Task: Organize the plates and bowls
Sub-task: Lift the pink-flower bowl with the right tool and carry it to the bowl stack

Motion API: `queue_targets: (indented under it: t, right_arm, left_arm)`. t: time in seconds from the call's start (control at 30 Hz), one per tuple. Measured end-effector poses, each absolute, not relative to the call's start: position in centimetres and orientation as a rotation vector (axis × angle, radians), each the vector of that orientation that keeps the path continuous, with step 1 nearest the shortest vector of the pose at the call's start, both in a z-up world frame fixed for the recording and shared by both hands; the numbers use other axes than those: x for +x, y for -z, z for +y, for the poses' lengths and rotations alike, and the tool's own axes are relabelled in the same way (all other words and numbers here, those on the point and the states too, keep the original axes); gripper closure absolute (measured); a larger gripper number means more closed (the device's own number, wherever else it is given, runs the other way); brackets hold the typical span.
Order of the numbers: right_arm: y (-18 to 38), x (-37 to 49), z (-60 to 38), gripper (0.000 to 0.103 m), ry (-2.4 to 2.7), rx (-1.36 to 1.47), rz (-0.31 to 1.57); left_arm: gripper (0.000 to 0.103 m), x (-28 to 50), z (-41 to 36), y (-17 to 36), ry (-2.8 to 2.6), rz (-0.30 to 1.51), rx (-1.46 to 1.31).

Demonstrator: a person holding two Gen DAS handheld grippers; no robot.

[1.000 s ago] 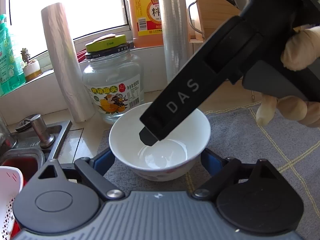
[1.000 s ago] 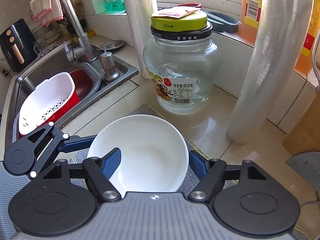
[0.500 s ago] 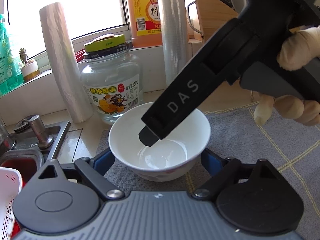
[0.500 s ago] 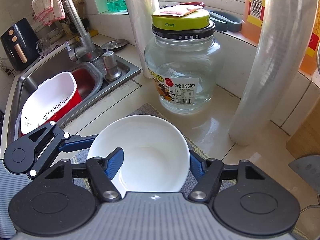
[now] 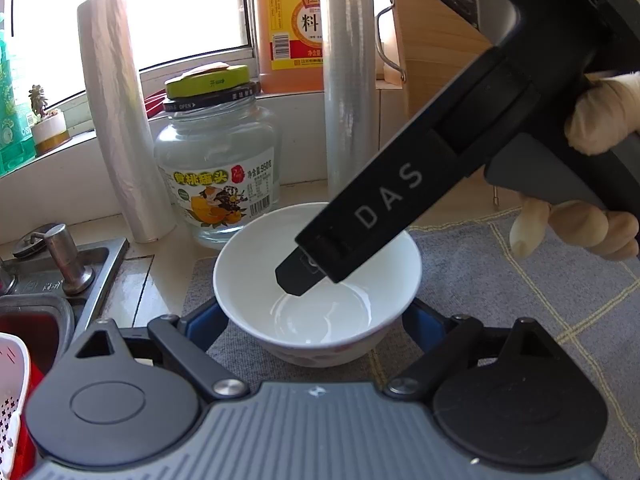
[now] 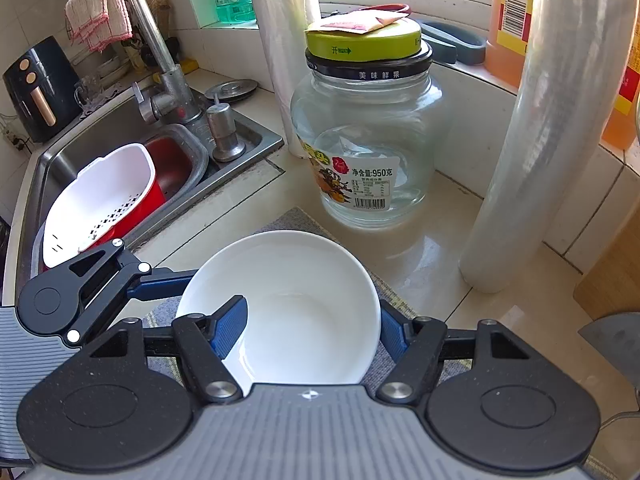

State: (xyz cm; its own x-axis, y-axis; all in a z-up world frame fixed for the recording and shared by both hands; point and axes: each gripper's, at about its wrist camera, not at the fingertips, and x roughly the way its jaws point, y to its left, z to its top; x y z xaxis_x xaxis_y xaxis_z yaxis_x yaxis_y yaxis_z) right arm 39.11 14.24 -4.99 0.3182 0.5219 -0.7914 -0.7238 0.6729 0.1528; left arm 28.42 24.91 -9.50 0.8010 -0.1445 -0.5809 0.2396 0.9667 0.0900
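Observation:
A white bowl [image 5: 320,320] [image 6: 304,312] sits on a grey mat [image 5: 520,280] [image 6: 296,220] on the counter. My left gripper [image 5: 314,317] clasps it low down, one blue pad against each side; in the right wrist view one of its fingers [image 6: 160,285] meets the bowl's left rim. My right gripper [image 6: 310,332] straddles the bowl's right wall, with its left pad inside the bowl and its right pad outside, and it is not clamped. In the left wrist view that inner finger [image 5: 384,200] reaches down into the bowl, held by a gloved hand [image 5: 580,232].
Just behind the bowl stands a glass jar [image 5: 216,168] [image 6: 368,140] between two upright film rolls [image 5: 120,120] [image 5: 348,80]. To the left lies the sink [image 6: 100,132] with a white colander [image 6: 100,200] in a red basin. An orange bottle [image 5: 288,20] stands on the sill.
The right gripper's pads have drawn slightly closer together at the bowl. Neither hand nor the bowl has shifted.

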Motion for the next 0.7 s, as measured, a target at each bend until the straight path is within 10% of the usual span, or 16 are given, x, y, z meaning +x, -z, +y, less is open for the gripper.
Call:
queue_targets:
  t: [0.7]
  right_arm:
    - [1.9,35.5,11.6,0.029,-0.806,-0.204,0.936]
  left_arm:
    - [0.010,25.1,23.1,6.6,0.263,0.617,0.187]
